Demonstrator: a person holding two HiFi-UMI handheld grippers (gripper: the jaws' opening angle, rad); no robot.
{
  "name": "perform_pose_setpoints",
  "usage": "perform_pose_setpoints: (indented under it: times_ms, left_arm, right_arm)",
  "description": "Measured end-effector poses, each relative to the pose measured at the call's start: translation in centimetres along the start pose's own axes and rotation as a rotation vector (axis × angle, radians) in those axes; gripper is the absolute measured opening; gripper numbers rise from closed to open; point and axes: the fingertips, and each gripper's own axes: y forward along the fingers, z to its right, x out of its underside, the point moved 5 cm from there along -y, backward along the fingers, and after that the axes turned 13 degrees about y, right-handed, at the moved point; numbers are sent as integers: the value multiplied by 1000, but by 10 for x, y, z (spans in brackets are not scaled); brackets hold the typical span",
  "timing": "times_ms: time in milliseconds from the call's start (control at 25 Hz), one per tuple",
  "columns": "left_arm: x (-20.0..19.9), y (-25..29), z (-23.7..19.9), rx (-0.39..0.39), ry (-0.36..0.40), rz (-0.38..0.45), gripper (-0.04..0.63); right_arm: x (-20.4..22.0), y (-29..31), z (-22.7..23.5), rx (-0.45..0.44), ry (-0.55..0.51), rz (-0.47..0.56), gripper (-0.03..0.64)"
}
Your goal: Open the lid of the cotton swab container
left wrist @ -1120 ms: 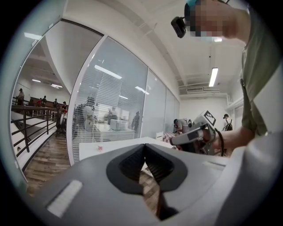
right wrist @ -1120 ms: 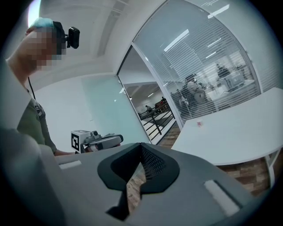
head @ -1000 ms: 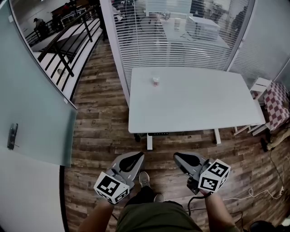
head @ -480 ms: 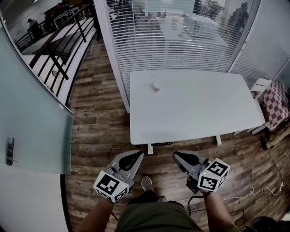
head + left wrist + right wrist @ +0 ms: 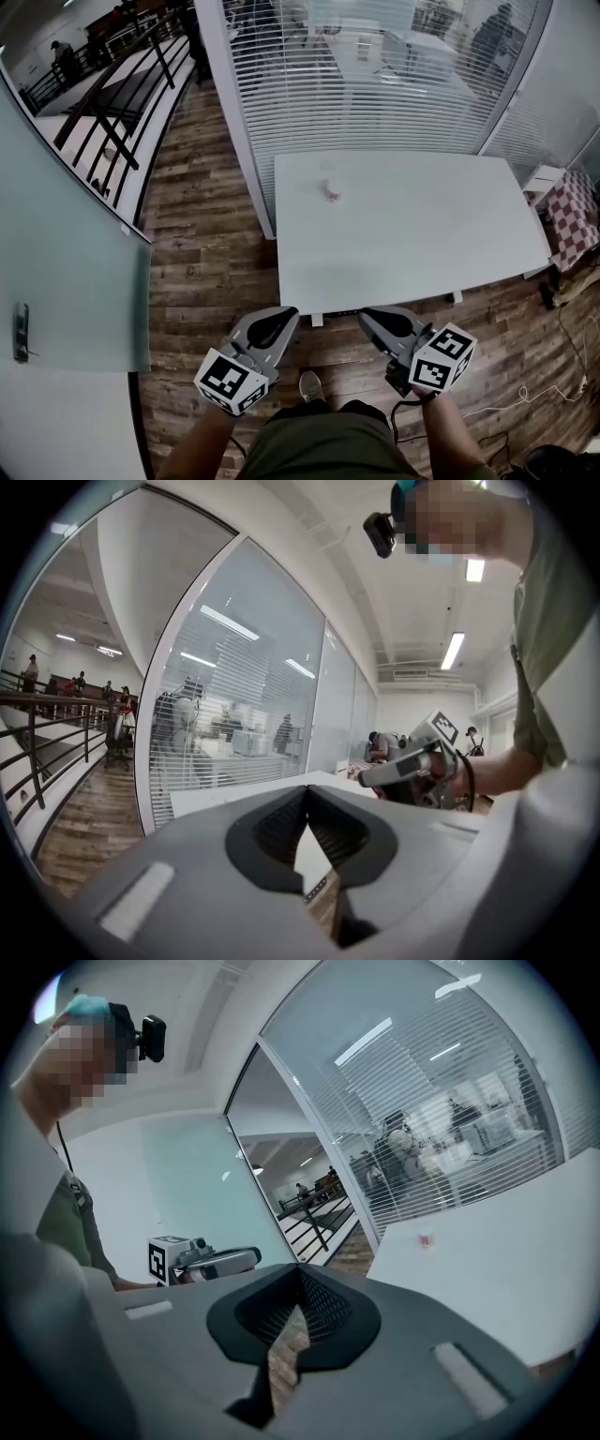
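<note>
Person [image 5: 314, 450]: lower centre of the head view; olive garment; one gripper in each hand
Left gripper [image 5: 288, 314]: lower left of centre; jaws pressed together with nothing between them; marker cube [image 5: 232, 383] at its rear; tips near the table's front edge
Right gripper [image 5: 367, 317]: lower right of centre; jaws likewise closed and empty; marker cube [image 5: 442, 359] at its rear; well apart from the left gripper
Floor [image 5: 206, 281]: brown wood planks; lies under both grippers
Table [image 5: 422, 244]: white, rectangular; centre of the head view; top bare but for one item
Cotton swab container [image 5: 331, 195]: small, pale, with a pink band; upright on the table's far left part; well apart from both grippers; lid state too small to tell
Glass wall with blinds [image 5: 375, 94]: upper centre, behind the table
Railing [image 5: 112, 84]: dark; upper left corner
</note>
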Motion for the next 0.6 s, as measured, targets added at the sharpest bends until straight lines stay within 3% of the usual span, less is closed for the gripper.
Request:
perform_pose_setpoints:
  times_ms: [600]
  left_arm:
    - [7, 12, -37, -1, -11, 4, 8]
  right_arm:
    - [-20, 33, 12, 10, -10, 1, 9]
